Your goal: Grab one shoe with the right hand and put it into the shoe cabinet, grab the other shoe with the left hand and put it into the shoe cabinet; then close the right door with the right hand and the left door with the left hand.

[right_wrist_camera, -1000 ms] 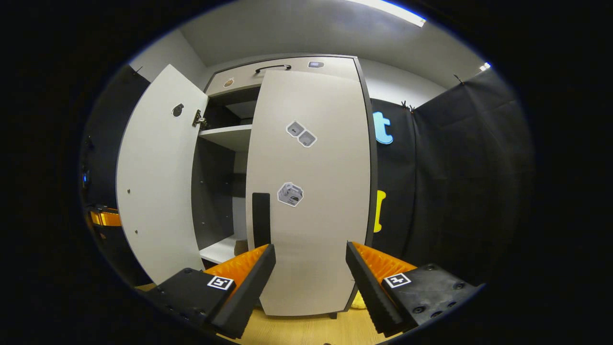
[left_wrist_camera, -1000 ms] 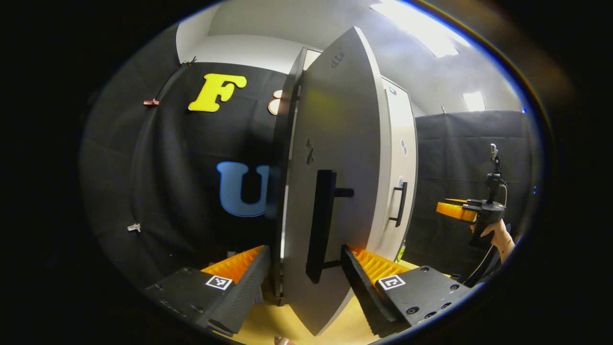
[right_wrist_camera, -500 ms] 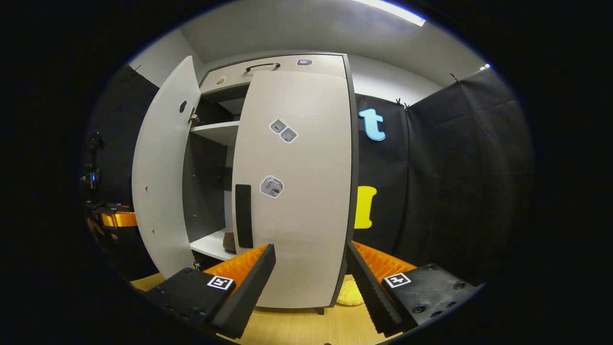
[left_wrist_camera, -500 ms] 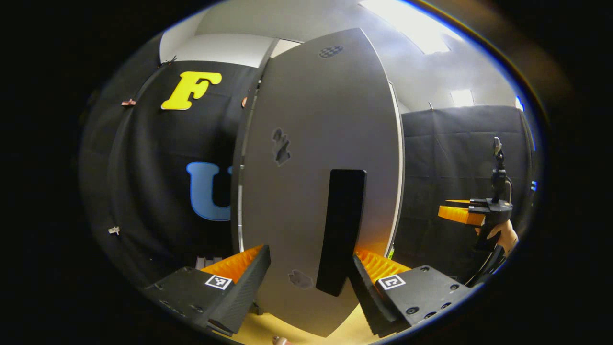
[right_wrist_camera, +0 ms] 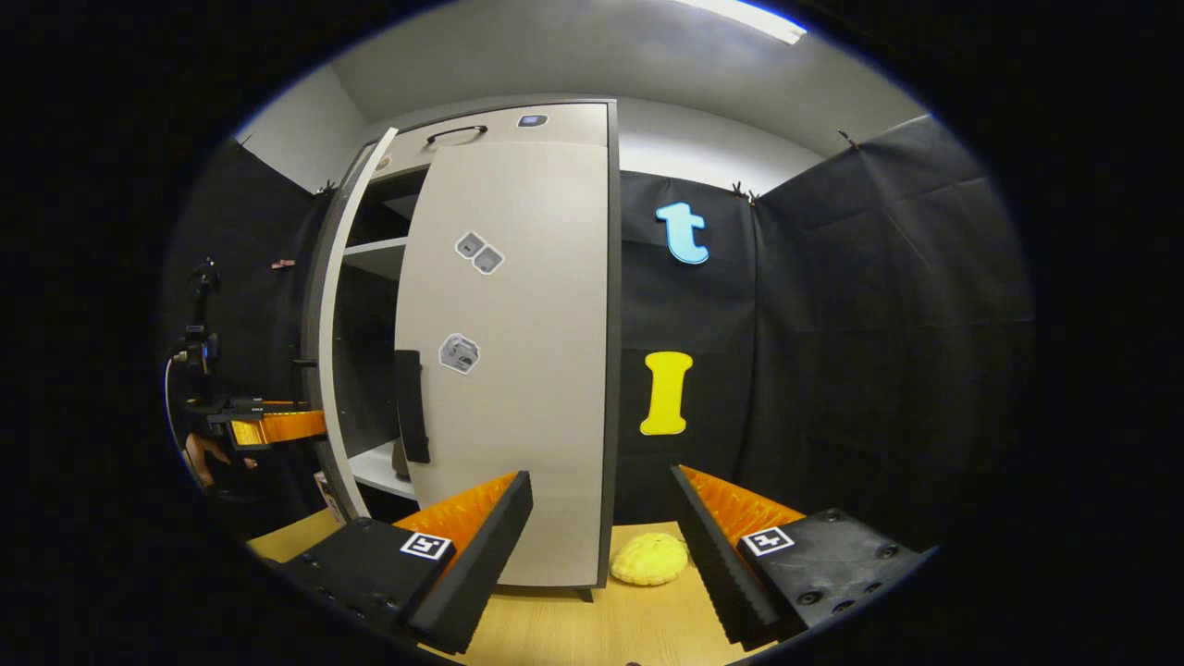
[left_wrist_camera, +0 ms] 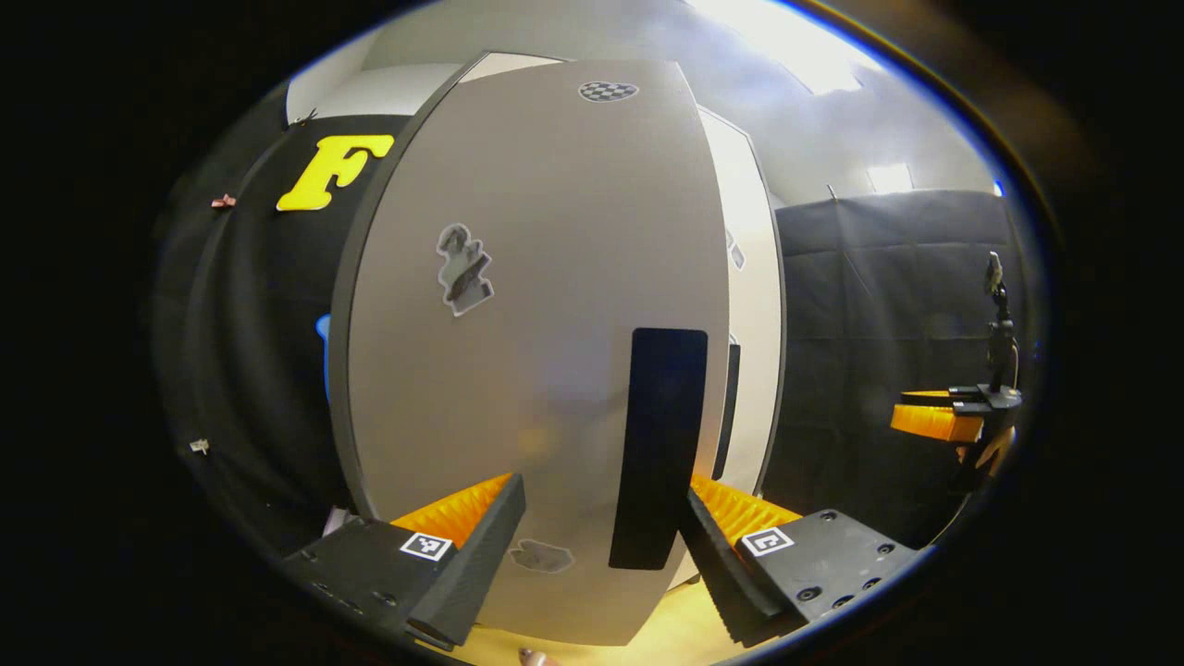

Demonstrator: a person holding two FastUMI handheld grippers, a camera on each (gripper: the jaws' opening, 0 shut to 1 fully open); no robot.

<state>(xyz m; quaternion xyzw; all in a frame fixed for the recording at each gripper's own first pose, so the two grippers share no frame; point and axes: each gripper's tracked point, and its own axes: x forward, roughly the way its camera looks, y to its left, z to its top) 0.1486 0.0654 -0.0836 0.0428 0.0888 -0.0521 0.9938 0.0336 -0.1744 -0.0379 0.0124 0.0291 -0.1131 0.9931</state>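
The shoe cabinet (right_wrist_camera: 518, 125) stands with its right door (right_wrist_camera: 518, 370) shut. Its left door (right_wrist_camera: 335, 324) is still ajar and seen edge-on, with shelves visible in the gap. In the left gripper view the left door (left_wrist_camera: 536, 351) is close in front, its black handle (left_wrist_camera: 661, 444) between my fingers. My left gripper (left_wrist_camera: 601, 555) is open, and farther off the left gripper (right_wrist_camera: 273, 427) reaches the door's outer face. My right gripper (right_wrist_camera: 601, 546) is open and empty, back from the right door; the right gripper (left_wrist_camera: 934, 421) also hangs far right. A dark shape (right_wrist_camera: 400, 460) on the lower shelf may be a shoe.
A yellow lumpy object (right_wrist_camera: 650, 560) lies on the wooden floor (right_wrist_camera: 573, 629) at the cabinet's right foot. The right door's black handle (right_wrist_camera: 410, 407) juts out near the gap. Black cloth walls surround the cabinet.
The left door has swung a long way toward shut, with my left gripper following it. My right gripper has drawn back and turned right, away from the shut right door.
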